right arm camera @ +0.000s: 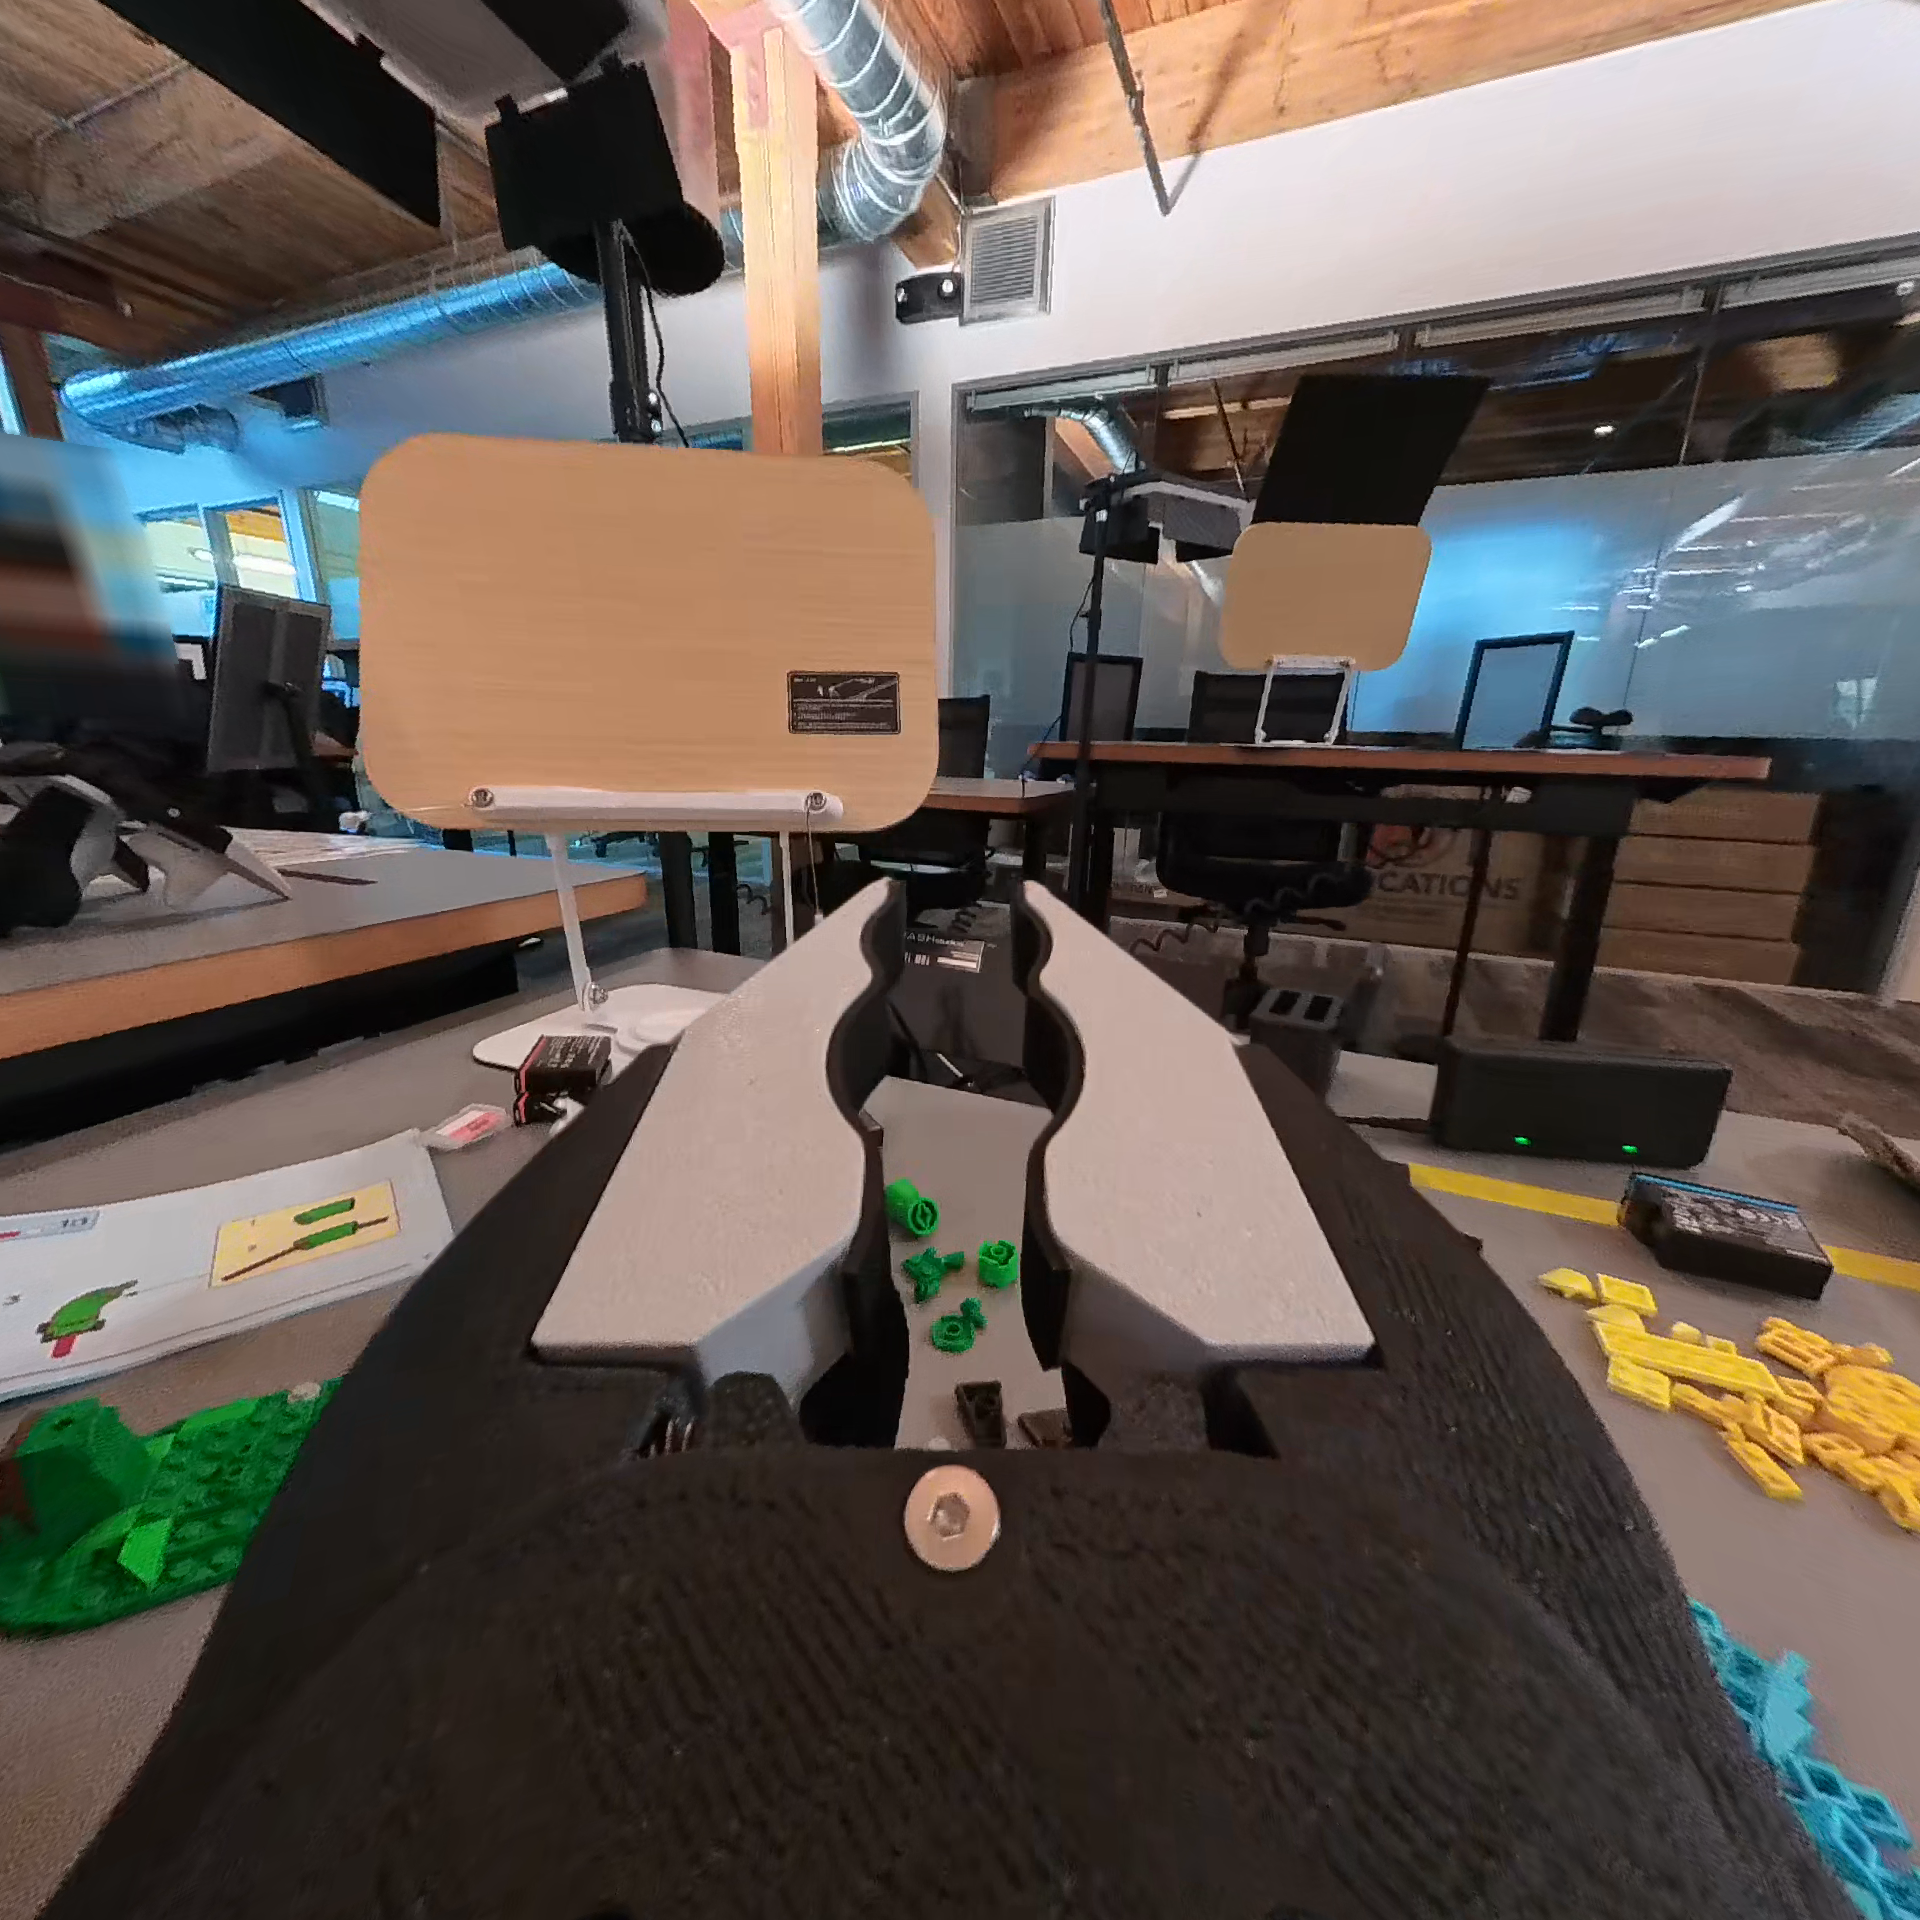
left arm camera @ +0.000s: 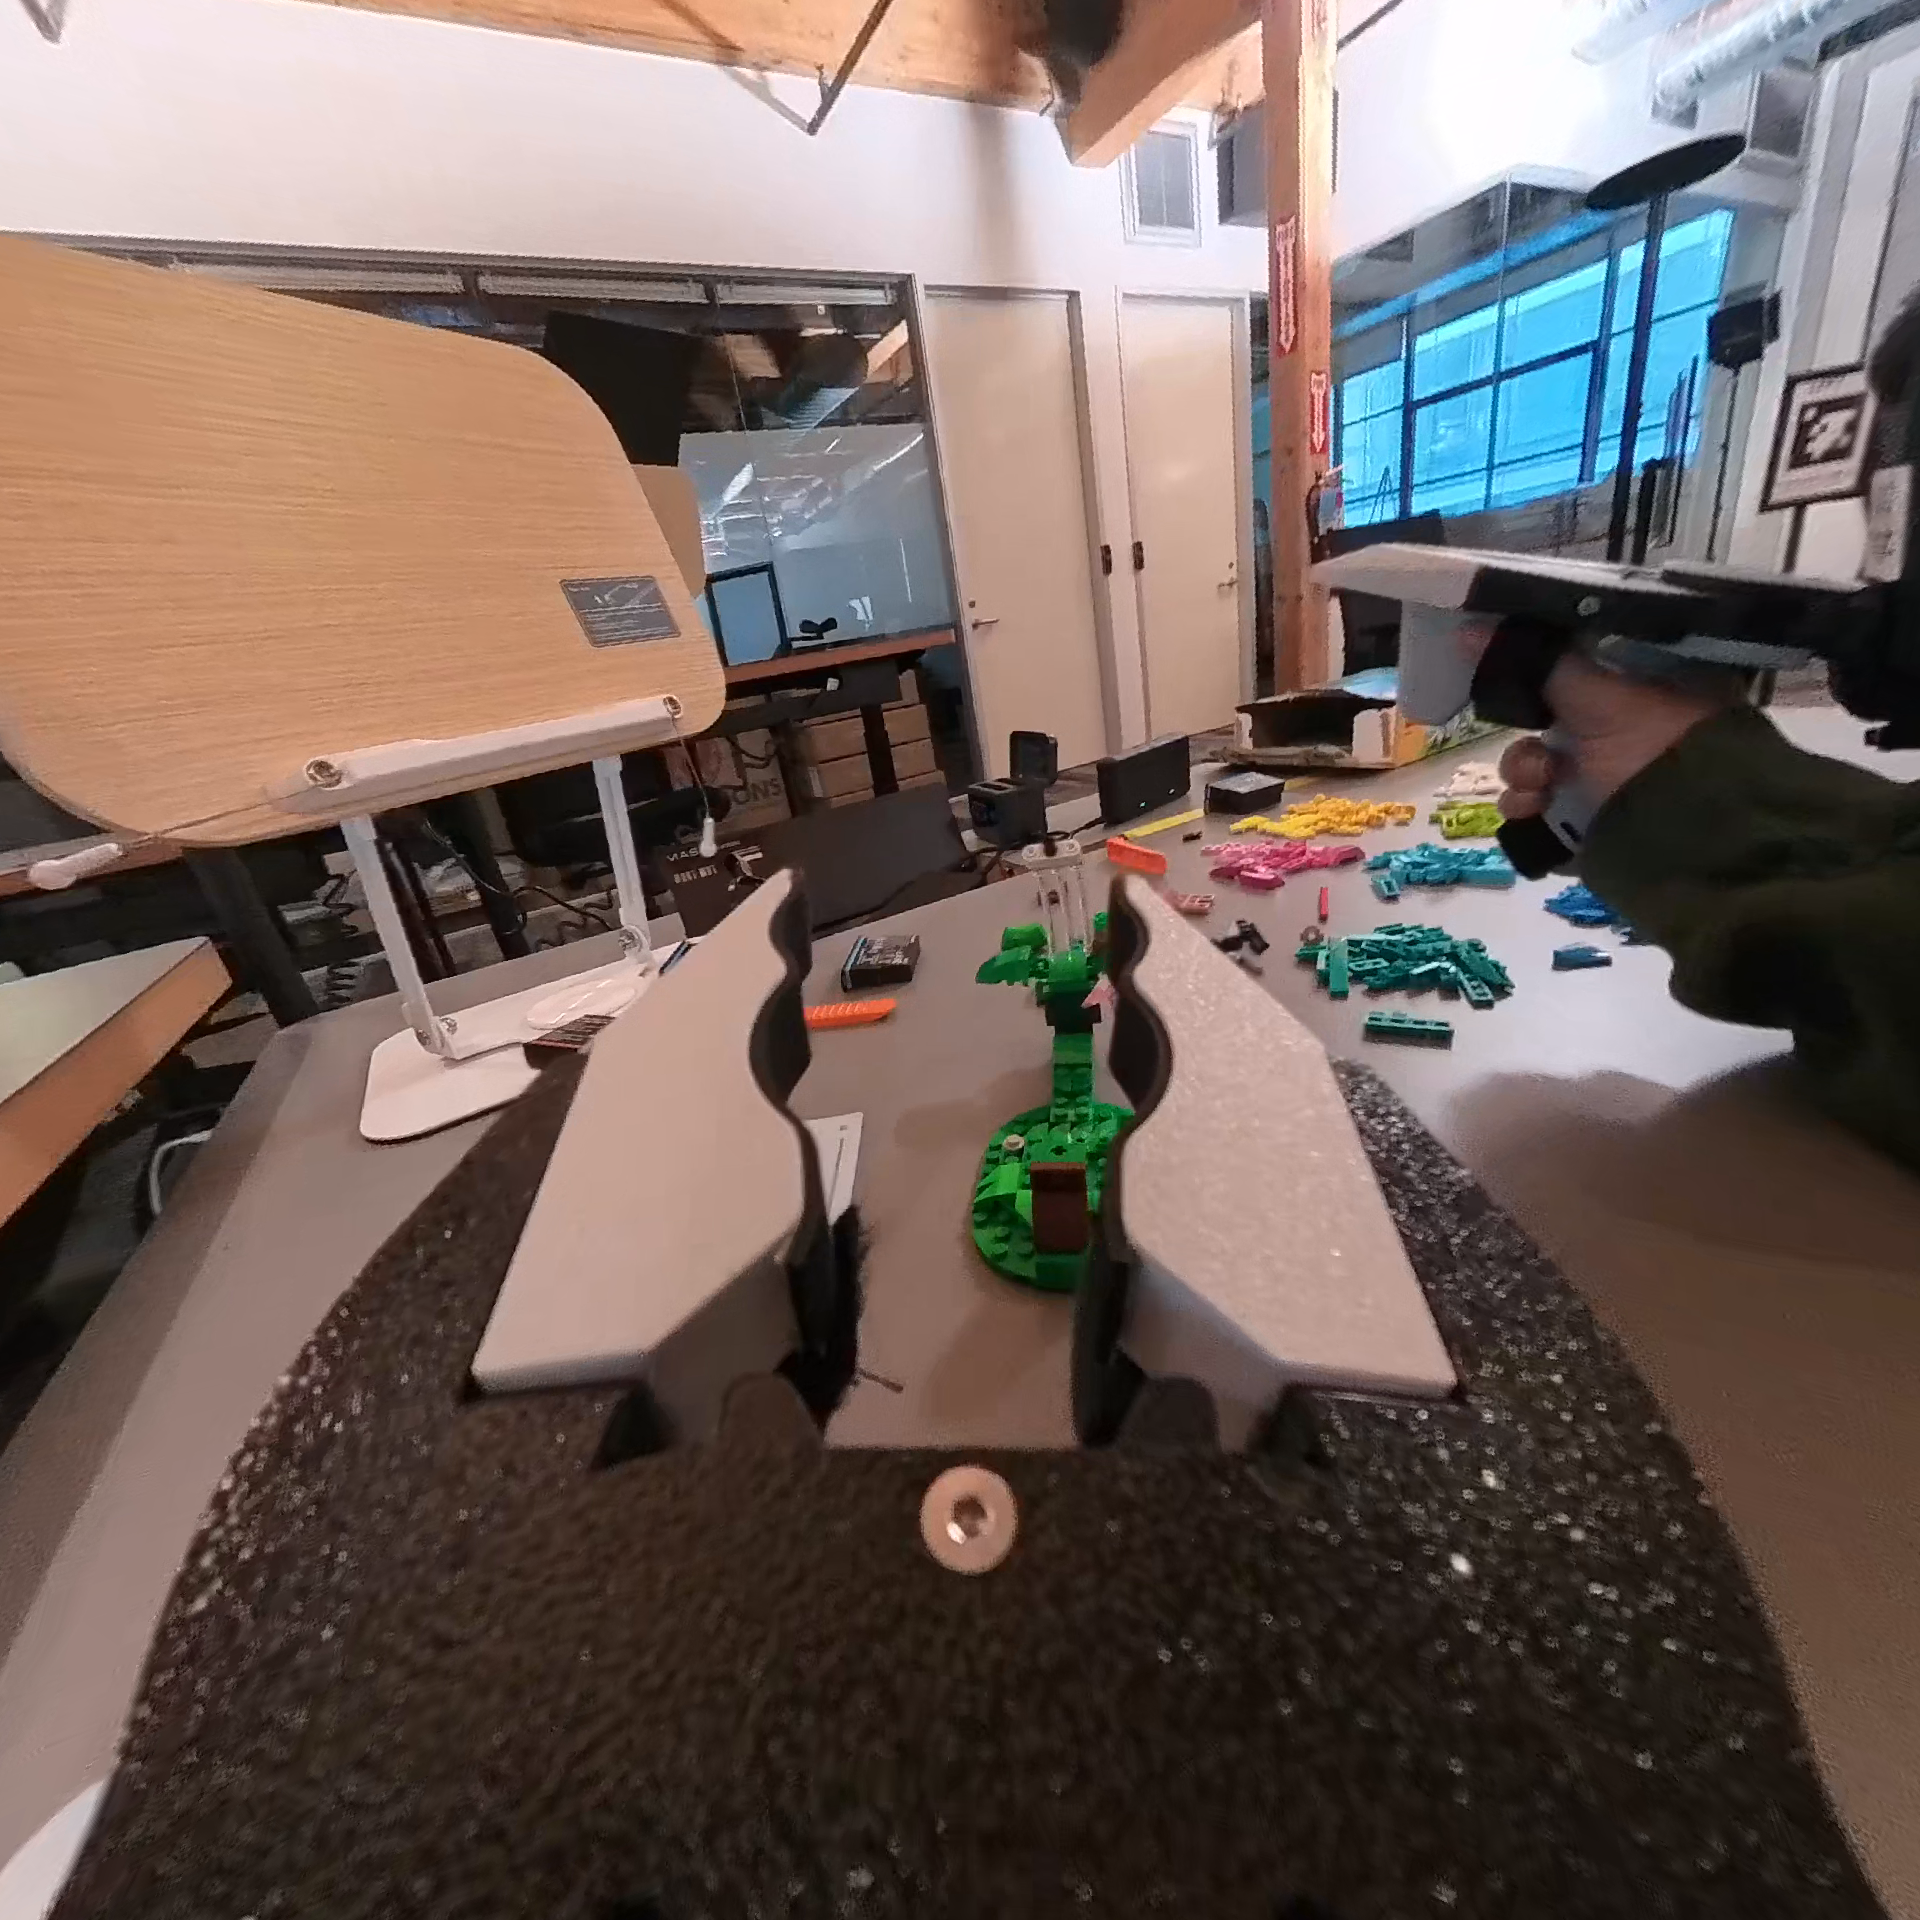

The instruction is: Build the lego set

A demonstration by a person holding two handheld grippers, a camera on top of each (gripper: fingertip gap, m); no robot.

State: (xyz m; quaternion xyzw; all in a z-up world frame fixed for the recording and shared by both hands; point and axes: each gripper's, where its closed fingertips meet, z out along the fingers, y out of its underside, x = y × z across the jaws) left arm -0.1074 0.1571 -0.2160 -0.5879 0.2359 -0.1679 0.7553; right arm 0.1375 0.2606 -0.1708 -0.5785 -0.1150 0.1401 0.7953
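Observation:
A green lego build (left arm camera: 1049,1153), a round base with a brown piece, a stem, leaves and a clear top part, stands on the grey table (left arm camera: 935,1091). My left gripper (left arm camera: 954,894) is open around it; the build stands close by the right finger (left arm camera: 1226,1122). My right gripper (right arm camera: 958,899) is open and empty above several small green pieces (right arm camera: 935,1268) and two dark pieces (right arm camera: 982,1408) on the table. The build also shows at the lower left of the right wrist view (right arm camera: 114,1507). The right gripper (left arm camera: 1382,582) shows in the left wrist view, held by a hand in a dark sleeve.
Sorted piles lie to the right: yellow (right arm camera: 1787,1392), pink (left arm camera: 1283,862), cyan (left arm camera: 1439,862), teal (left arm camera: 1413,961). An instruction booklet (right arm camera: 208,1268) lies left. A wooden book stand (right arm camera: 644,623) stands behind. An orange separator (left arm camera: 850,1013), a battery (right arm camera: 1725,1231) and a black box (right arm camera: 1579,1101) lie nearby. The tips of one gripper are about 25 cm away from the tips of the other.

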